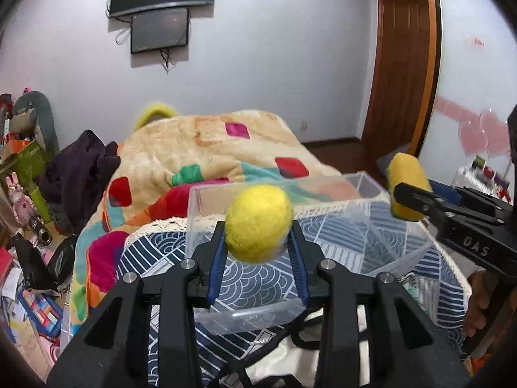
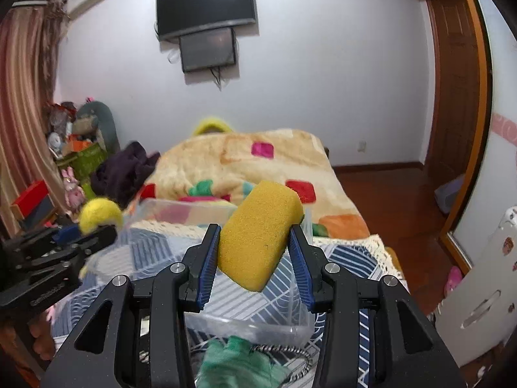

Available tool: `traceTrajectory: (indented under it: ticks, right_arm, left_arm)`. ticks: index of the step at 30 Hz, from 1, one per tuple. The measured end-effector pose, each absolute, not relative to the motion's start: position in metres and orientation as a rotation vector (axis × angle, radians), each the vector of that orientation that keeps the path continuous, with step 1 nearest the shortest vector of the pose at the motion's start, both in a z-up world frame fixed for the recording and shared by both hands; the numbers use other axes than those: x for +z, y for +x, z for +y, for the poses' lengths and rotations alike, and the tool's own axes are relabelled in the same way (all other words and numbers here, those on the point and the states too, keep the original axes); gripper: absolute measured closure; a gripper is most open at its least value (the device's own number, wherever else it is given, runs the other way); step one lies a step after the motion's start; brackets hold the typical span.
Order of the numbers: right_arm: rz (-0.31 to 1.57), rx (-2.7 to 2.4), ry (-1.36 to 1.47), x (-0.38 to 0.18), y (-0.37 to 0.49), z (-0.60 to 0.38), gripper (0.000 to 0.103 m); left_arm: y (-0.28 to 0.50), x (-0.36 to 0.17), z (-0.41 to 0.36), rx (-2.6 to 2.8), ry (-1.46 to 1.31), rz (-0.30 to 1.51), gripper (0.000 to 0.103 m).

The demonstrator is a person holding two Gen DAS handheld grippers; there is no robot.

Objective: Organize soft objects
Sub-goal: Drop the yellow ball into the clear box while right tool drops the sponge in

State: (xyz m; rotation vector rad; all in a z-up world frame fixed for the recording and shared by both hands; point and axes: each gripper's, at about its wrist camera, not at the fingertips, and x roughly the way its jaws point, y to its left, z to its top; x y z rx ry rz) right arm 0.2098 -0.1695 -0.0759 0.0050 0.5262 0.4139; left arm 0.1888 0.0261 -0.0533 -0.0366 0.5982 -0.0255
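My left gripper (image 1: 258, 242) is shut on a yellow felt ball (image 1: 258, 223) and holds it above a clear plastic box (image 1: 252, 317) that stands on a blue patterned cloth (image 1: 371, 226). My right gripper (image 2: 253, 258) is shut on a yellow sponge (image 2: 258, 236) and holds it above the same clear box (image 2: 258, 323). The sponge also shows at the right of the left wrist view (image 1: 407, 190). The ball also shows at the left of the right wrist view (image 2: 98, 215). The box looks empty inside.
A bed with a colourful blanket (image 1: 210, 148) lies behind the box. A dark garment (image 1: 80, 168) and cluttered toys (image 1: 22, 148) are at the left. A green cloth (image 2: 239, 365) lies in front of the box. A wooden door (image 2: 455, 80) is at the right.
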Motion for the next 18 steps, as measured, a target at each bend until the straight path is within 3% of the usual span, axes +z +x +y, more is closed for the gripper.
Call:
traceTrajectory:
  ticks: [6,14,18]
  right_arm:
    - [0.656,0.439,-0.021,-0.101,0.229,-0.158,0.064]
    - [0.719,0.459,-0.103,-0.107,0.229,-0.15,0.063]
    - [0.716,0.451,-0.133,-0.106,0.231,-0.147,0.062]
  left_arm:
    - [0.221,-0.077,0.024,-0.061,-0.034,0.721,0.067]
    - [0.231,-0.086,0.015,-0.055,0.013,0.755,0.066]
    - [0.225,-0.082,0.014,-0.06,0.014,0.741,0.055]
